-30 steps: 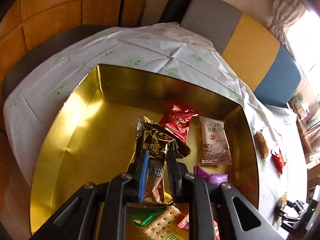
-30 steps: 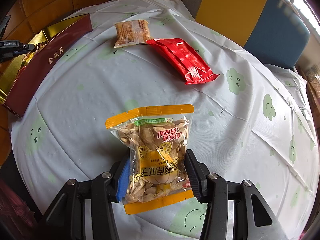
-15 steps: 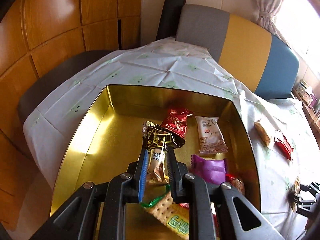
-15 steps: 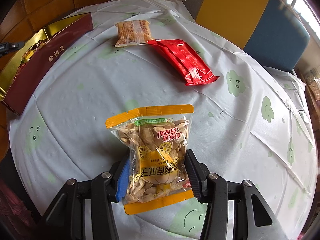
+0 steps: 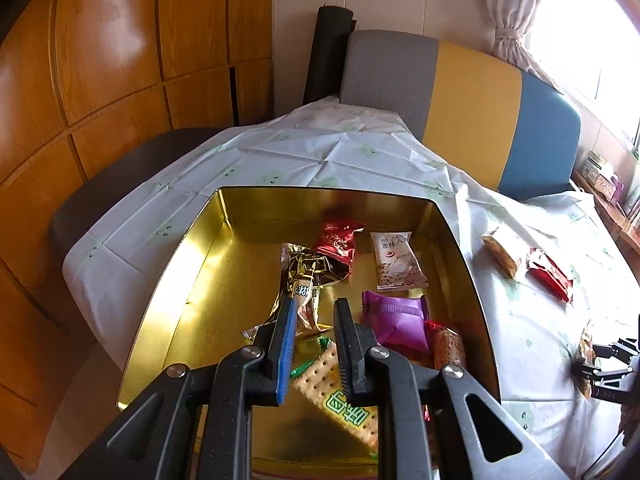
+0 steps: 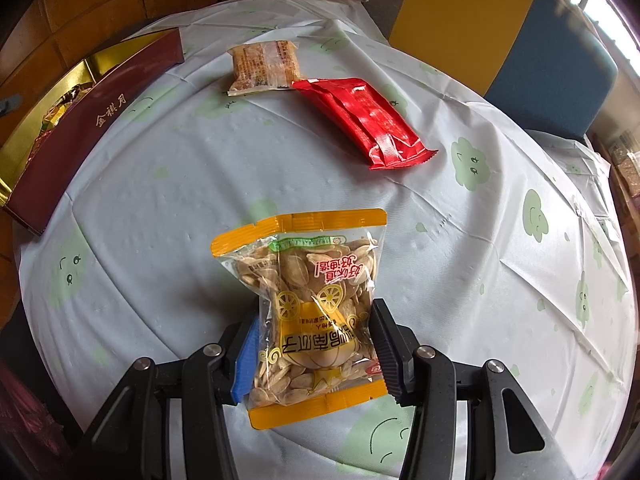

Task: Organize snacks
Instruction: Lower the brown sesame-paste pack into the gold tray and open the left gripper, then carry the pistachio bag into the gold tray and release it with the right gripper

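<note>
Here, on the tabletop (image 6: 200, 180), the right gripper (image 6: 316, 312) pinches the pumpkin-seed bag (image 6: 312, 280) between half-spread jaws, unchanged. The left gripper (image 5: 315, 302), jaws drawn nearly together and empty, has lifted back over the gold tin (image 5: 172, 280), leaving the brown-gold packet (image 5: 304, 272) inside. Its body hides the tin's near edge.

Legible text, both wrist views:

- White nut packet (image 5: 398, 261) in the gold tin (image 5: 168, 312) is showing "BA ZHEN" over "原味八".
- Cracker pack (image 5: 340, 396) is showing green characters, not readable.
- Maroon tin wall (image 6: 96, 128) is carrying gold "金祺月".
- Pumpkin seed bag (image 6: 312, 312) is displaying red "好味道" upside down; the rest is too distorted to read.
</note>
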Available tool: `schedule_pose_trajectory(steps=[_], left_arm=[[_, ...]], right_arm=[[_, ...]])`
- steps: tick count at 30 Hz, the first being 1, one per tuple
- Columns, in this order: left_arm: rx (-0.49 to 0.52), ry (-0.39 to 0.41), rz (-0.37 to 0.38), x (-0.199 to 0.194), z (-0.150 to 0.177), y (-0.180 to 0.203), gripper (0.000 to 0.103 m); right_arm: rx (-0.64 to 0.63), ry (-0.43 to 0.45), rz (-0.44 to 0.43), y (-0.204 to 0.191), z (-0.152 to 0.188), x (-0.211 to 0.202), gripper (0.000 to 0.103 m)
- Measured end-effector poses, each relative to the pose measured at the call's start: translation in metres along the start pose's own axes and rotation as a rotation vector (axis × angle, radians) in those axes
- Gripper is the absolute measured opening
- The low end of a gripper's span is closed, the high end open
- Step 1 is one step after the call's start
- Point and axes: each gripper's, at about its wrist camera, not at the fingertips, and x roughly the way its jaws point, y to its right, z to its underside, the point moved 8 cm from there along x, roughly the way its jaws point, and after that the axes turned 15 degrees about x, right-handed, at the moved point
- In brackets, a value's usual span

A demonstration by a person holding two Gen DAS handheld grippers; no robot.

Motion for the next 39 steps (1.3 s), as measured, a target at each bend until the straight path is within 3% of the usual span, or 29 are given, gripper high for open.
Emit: schedule_pose_trajectory(steps=[9, 15, 21, 28, 34, 39], left_arm=[[0.005, 0.017, -0.012, -0.009, 0.007, -0.004, 0.020], [-0.005, 0.029, -0.015, -0.011, 0.009, -0.010, 0.020], [-0.020, 0.038, -0.033, -0.015, 0.012, -0.019, 0.020], [-0.055, 0.045, -0.061, -0.023, 0.016, -0.034, 0.020], [-0.079, 0.048, -0.081, -0.027, 0.020, -0.048, 0.021], [-0.099, 0.049, -0.092, -0.027, 0.022, -0.058, 0.021]], right_arm=[[0.075, -0.038, 0.002, 0.003, -0.009, -0.001, 0.048], [0.098, -0.030, -0.093, -0.030, -0.021, -0.012, 0.047], [0.038, 0.034, -0.231, -0.095, -0.053, -0.041, 0.047], [-0.083, 0.084, -0.385, -0.202, -0.090, -0.067, 0.047], [-0.172, 0.074, -0.433, -0.277, -0.103, -0.063, 0.047], [-0.222, 0.023, -0.421, -0.312, -0.098, -0.040, 0.047]])
